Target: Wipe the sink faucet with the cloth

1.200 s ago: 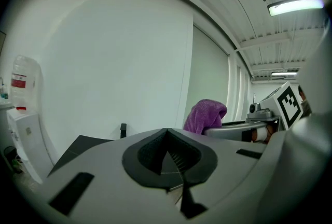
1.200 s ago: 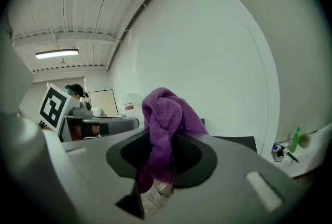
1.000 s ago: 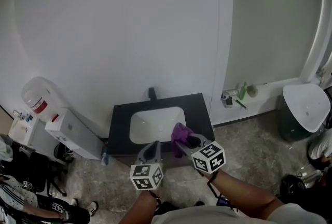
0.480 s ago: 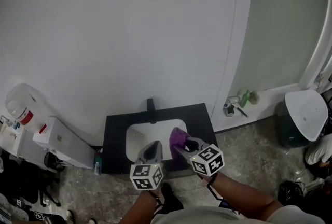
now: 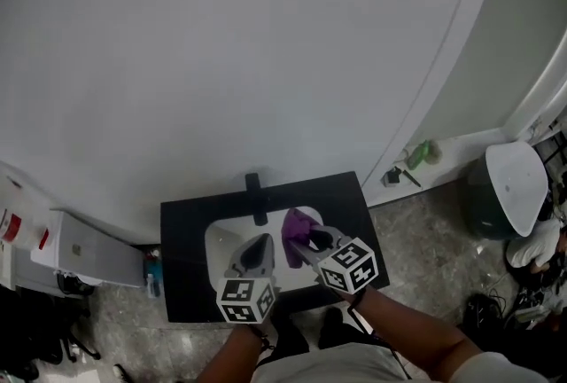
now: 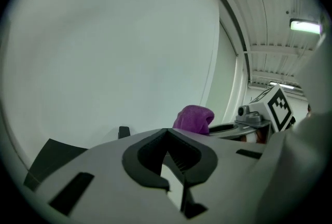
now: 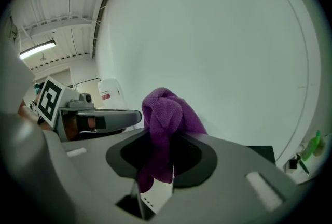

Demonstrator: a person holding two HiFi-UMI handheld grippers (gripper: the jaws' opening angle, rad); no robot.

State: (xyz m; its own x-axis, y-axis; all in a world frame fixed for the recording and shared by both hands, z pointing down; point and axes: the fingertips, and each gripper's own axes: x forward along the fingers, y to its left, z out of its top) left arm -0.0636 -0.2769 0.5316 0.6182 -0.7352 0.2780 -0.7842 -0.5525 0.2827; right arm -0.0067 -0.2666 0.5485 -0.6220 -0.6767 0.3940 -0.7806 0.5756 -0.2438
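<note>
The purple cloth (image 7: 165, 114) is pinched in the right tongs (image 7: 167, 140). Their jaws are clamped on its middle, so a bunched wad sticks up past the tips and a tail hangs down behind them. From the head view the cloth (image 5: 299, 229) sits right at the nose of the right tongs (image 5: 306, 241), over the back right part of the white sink (image 5: 220, 244).

The black faucet (image 5: 255, 197) is ahead of both tongs, a bit left of the cloth and near it, but I can't see the two touching. In the left gripper view the faucet (image 6: 124, 131) pokes up just past the tongs, with the cloth (image 6: 194, 118) off to its right.

The left tongs (image 6: 167, 132) have nothing in them and the tips are pressed together. They hang over the sink just beside the right pair, pointing at the faucet (image 5: 260, 244).

The sink is set into a black counter (image 5: 177, 288) against a plain pale wall (image 5: 221, 44). Further out to the right of the tongs there's a green bottle (image 5: 423, 151) on the floor by the wall and a bin with a white lid (image 5: 514, 182). Off to the left sits a white box-shaped unit (image 5: 84, 253).
</note>
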